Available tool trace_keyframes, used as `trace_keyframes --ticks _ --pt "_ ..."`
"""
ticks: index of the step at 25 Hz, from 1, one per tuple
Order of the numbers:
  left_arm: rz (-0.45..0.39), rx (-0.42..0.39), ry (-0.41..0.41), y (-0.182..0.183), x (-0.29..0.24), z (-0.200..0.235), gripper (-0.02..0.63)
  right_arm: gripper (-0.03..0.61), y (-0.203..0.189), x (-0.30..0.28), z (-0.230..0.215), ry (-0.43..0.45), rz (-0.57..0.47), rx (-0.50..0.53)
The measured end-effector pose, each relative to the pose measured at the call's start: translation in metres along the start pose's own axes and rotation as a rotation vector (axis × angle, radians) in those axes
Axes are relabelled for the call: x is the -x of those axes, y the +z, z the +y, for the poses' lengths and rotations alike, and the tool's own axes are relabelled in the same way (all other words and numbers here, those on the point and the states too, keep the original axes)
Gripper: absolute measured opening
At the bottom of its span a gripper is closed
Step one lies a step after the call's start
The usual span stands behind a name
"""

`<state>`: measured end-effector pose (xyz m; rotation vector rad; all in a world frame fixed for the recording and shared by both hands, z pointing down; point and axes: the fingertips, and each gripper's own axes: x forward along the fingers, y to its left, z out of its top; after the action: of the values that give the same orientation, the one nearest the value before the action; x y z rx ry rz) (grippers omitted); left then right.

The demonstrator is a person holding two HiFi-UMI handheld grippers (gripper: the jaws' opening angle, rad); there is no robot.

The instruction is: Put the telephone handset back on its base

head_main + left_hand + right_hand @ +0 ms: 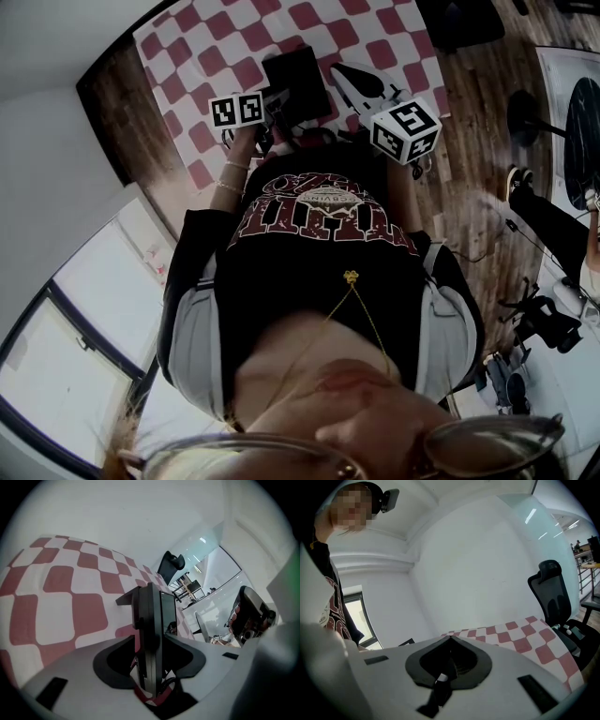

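Observation:
The black telephone point(296, 80) lies on the red-and-white checked tablecloth point(202, 56). In the left gripper view the telephone point(151, 620) stands edge-on between the jaws, with its coiled cord point(165, 685) low in the gap. I cannot tell the handset apart from the base. My left gripper point(151, 638) is open around it, and its pads do not press on it. In the head view the left gripper point(265, 111) sits at the phone's near left. My right gripper point(354, 82) hovers to the phone's right. Its jaws meet at the tips point(450, 638), with nothing between them.
A black office chair point(553, 597) stands beyond the table's far side, and the same chair point(171, 566) shows in the left gripper view. Wooden floor point(478, 187) lies to the right of the table. A white wall point(478, 573) backs the table. A window point(84, 328) is on the left.

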<state>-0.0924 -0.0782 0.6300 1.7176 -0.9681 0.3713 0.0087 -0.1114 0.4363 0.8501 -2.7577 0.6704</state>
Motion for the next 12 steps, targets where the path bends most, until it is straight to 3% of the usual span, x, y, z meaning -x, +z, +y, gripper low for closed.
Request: trace_keyframes --ticks 7,10,12 --pt "-0.045 0.041 -0.009 -0.003 0.013 0.005 0.175 0.014 -0.003 0.0 0.001 0.019 0.008 -0.003" --pt "-0.053 0.037 -0.045 -0.003 0.013 0.0 0.086 0.014 -0.004 0.0 0.003 0.027 0.012 0.0" --pt "-0.062 0.028 -0.046 -0.003 0.012 -0.001 0.086 0.014 -0.005 0.0 0.004 0.031 0.013 0.002"
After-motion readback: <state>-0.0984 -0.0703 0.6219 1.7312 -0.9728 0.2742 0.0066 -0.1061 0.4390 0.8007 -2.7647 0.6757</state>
